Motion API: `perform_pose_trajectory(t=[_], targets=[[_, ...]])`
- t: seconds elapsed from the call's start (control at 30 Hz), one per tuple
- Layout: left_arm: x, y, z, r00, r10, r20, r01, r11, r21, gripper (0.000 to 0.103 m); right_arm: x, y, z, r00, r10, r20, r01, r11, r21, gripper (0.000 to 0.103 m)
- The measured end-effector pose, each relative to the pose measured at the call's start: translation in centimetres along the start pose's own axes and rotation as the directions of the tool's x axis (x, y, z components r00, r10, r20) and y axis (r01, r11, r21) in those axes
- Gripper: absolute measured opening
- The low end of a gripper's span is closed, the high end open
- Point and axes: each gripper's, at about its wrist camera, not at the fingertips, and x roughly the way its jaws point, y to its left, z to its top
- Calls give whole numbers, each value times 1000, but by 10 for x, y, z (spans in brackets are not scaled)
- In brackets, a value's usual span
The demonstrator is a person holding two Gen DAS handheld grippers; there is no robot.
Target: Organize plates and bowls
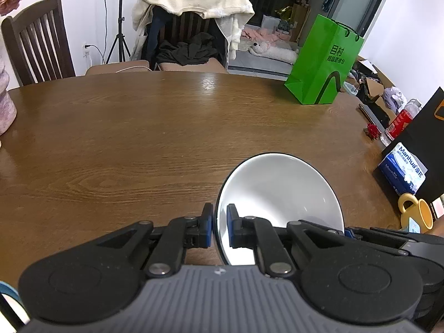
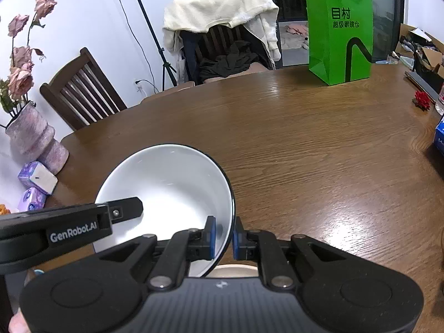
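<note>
- The left tongs (image 1: 220,226) are pinching the left rim of the bowl (image 1: 280,194); the right tongs (image 2: 224,237) are clamping its opposite rim.
- The bowl is hanging tilted between them, seemingly just above the desk (image 1: 138,138) near its front edge.
- It is looking stiff, glazed and slippery, so probably breakable; two thin rim grips are risking a slide, so squeezing evenly and keeping it level is advisable.
- The right view is showing a pale plate-like edge (image 2: 236,270) beneath the bowl, plus the vase (image 2: 33,138) at the desk's left edge.
- The left view is showing the mug (image 1: 416,212) and tissue box (image 1: 403,170) at the right edge instead.
</note>
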Motion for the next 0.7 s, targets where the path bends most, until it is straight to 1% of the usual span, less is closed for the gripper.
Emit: perform_pose_trajectory(t=[0.7], targets=[[-37, 34, -23, 1000, 3, 13, -3, 1000, -11, 11, -23, 51, -31, 1000, 2, -3, -2, 999, -34, 12]])
